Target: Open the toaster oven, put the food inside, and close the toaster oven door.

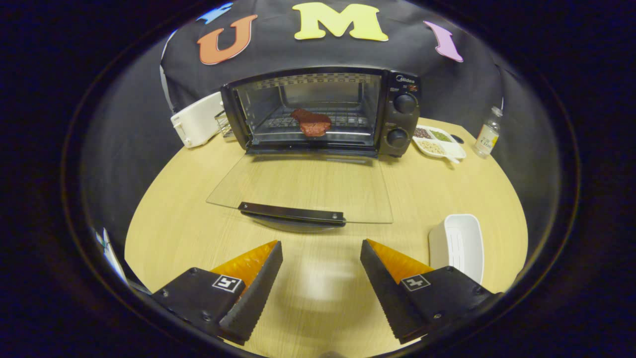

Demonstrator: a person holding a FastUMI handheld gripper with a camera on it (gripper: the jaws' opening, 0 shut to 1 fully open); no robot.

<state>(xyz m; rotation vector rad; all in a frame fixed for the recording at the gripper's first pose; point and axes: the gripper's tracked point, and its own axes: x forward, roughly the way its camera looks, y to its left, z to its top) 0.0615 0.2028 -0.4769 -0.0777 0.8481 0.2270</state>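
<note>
Your gripper (321, 278) hangs over the wooden table (174, 214) with its fingers spread wide and nothing between them, well back from the toaster oven (323, 112). The oven's glass door (303, 191) lies folded flat toward you, its dark handle (292, 213) at the near edge, just ahead of your fingertips. The food, a reddish-brown steak (312, 122), sits inside the oven on the wire rack (348, 121), near the front of the cavity. Two round knobs (404, 103) stack on the oven's right panel. Left of the oven, a white toaster (198, 121) stands touching or just beside it. Right of the oven rests a divided white dish (439, 141) of grains, then a small bottle (487, 134). An empty white tray (459, 244) lies near your right finger, well apart from the oven.
</note>
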